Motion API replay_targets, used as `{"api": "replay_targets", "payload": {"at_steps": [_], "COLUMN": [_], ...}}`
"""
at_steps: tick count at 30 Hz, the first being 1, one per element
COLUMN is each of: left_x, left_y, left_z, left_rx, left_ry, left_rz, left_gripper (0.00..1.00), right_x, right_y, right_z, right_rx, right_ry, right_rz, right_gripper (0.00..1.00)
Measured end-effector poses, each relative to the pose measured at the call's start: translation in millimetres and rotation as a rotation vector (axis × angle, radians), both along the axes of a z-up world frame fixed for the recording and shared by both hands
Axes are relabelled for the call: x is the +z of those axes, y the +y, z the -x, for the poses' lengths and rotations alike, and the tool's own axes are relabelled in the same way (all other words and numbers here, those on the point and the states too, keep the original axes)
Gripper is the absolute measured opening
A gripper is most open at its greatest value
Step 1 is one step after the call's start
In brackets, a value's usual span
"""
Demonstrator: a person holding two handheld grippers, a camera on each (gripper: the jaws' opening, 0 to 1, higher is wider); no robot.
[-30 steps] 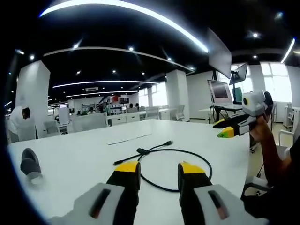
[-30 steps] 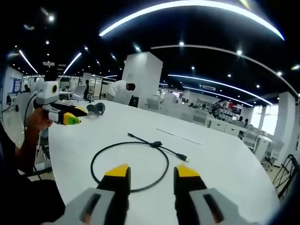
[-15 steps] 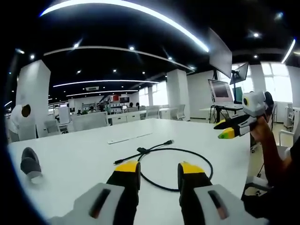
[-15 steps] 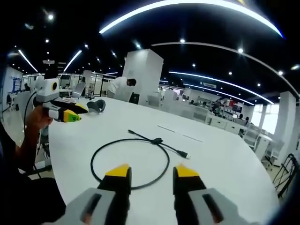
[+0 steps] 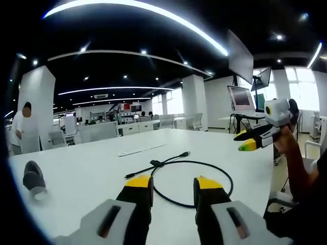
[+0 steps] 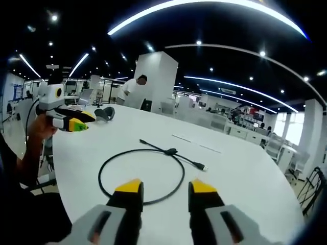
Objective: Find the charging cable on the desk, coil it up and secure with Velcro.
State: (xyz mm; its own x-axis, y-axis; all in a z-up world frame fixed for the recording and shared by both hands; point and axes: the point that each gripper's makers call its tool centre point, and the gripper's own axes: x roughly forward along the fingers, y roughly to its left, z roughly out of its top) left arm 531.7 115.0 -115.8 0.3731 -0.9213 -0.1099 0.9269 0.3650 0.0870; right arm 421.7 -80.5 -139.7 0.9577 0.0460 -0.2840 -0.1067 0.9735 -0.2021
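A black charging cable (image 5: 190,164) lies in one loose loop on the white desk (image 5: 87,168), its two ends crossing at a small dark tie (image 5: 155,163). The same cable (image 6: 141,153) appears in the right gripper view with its plug ends (image 6: 202,167) pointing away. My left gripper (image 5: 172,182) hovers open just short of the loop. My right gripper (image 6: 165,186) is open too, above the loop's near edge. Each gripper shows in the other's view: the right gripper (image 5: 254,139) held by a hand, and the left gripper (image 6: 71,123) likewise.
A dark rolled item (image 5: 33,179) lies at the desk's left end. A thin white strip (image 5: 141,149) lies beyond the cable. A person (image 5: 19,131) stands behind the desk. Monitors (image 5: 240,98) and office desks fill the background.
The cable and both grippers hold almost still. The person in the background has straightened up from bending over.
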Motion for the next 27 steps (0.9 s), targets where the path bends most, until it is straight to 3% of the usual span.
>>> {"api": "replay_targets", "payload": {"at_steps": [27], "left_x": [-0.7], "left_y": [3.6], "left_z": [-2.2], "left_rx": [0.004], "left_ry": [-0.004], "left_rz": [-0.012], "left_gripper": [0.31], "right_x": [-2.6], "right_y": [2.3], "right_z": [-1.0], "right_rx": [-0.007], "right_ry": [0.014], "right_rz": [0.011], "right_gripper": [0.36]}}
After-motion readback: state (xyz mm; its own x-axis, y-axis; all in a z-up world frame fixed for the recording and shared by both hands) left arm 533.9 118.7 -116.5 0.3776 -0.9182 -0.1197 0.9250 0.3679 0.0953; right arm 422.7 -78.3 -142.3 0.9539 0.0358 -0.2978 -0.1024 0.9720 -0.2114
